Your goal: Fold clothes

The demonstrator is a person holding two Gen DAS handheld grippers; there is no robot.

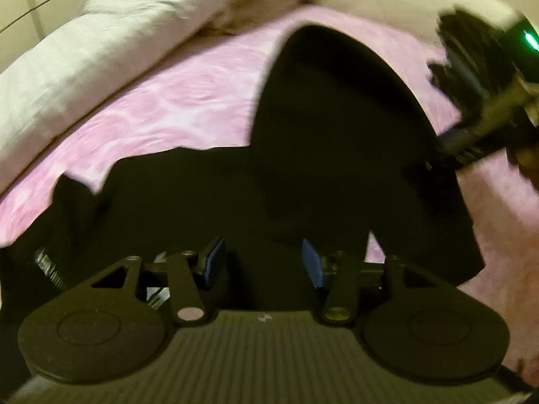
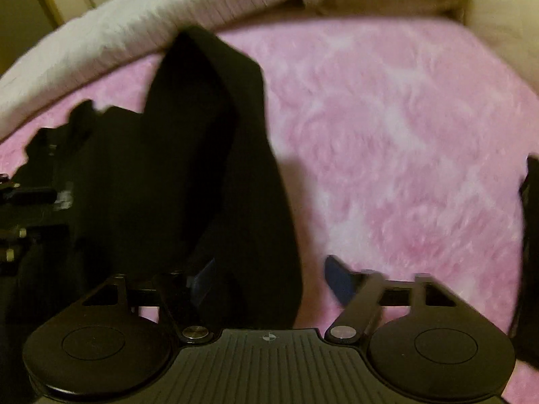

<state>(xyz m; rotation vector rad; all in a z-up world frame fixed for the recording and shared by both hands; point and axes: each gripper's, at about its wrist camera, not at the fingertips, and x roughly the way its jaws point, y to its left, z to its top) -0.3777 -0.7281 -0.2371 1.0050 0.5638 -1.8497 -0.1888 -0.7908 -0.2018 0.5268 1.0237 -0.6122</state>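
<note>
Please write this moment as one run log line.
left tool: open, empty | right tool: open, empty | black garment: lying on pink blanket, partly folded

Black garment (image 1: 337,155) on pink bedspread (image 1: 168,107), left gripper (image 1: 262,262) parted above it, white pillow (image 1: 84,57) behind

A black garment (image 1: 337,141) lies dark and unpatterned at centre frame on a fuzzy pink blanket (image 1: 188,101) mottled with paler swirls. An off-white pillow (image 1: 84,57) fills the upper left. Blue pads face the fingers of the black left gripper (image 1: 262,261) along the bottom edge.
</note>
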